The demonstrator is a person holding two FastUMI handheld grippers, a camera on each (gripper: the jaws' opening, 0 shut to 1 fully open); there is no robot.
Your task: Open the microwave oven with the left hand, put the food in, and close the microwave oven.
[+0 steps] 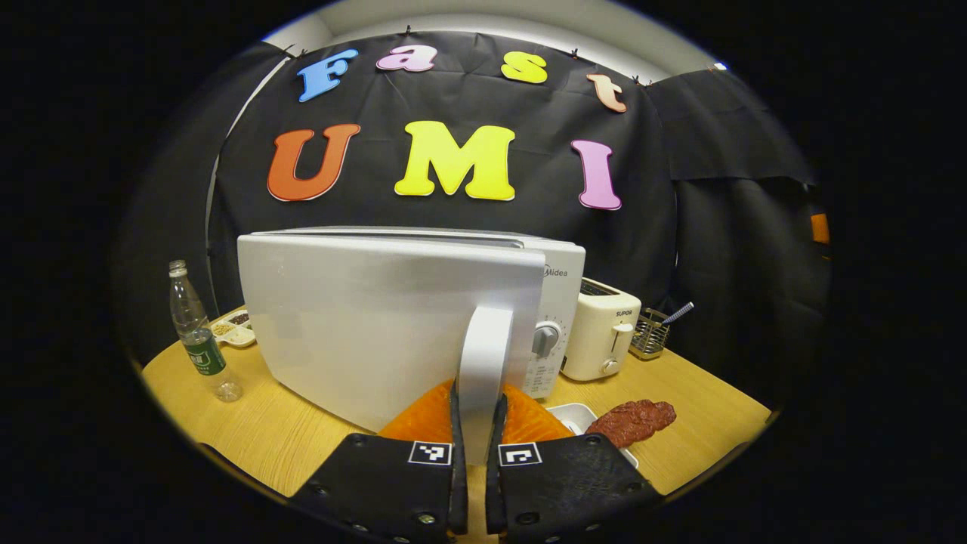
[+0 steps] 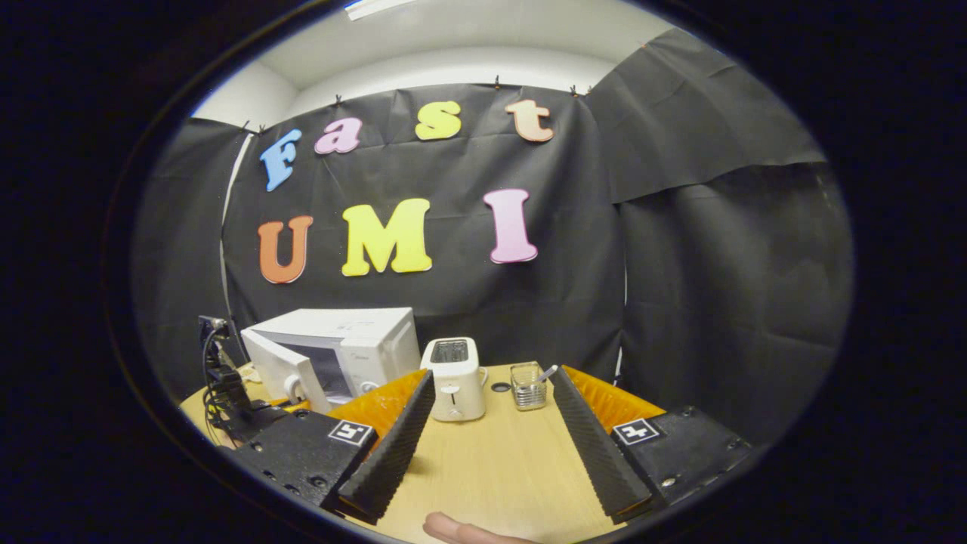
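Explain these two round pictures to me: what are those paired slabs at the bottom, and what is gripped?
Each picture comes from a camera riding on a handheld two-finger gripper; the slabs are its own fingers. In the left gripper view, the left gripper is shut on the handle of the microwave door, which stands partly open. On the table sit a bottle, toaster and reddish food on a dish. In the right gripper view, the right gripper is open and holds nothing.

White microwave (image 1: 393, 317), cream toaster (image 1: 602, 329), reddish-brown meat (image 1: 633, 421), clear green-labelled bottle (image 1: 198, 332), on pale wood-grain table (image 1: 249, 423).
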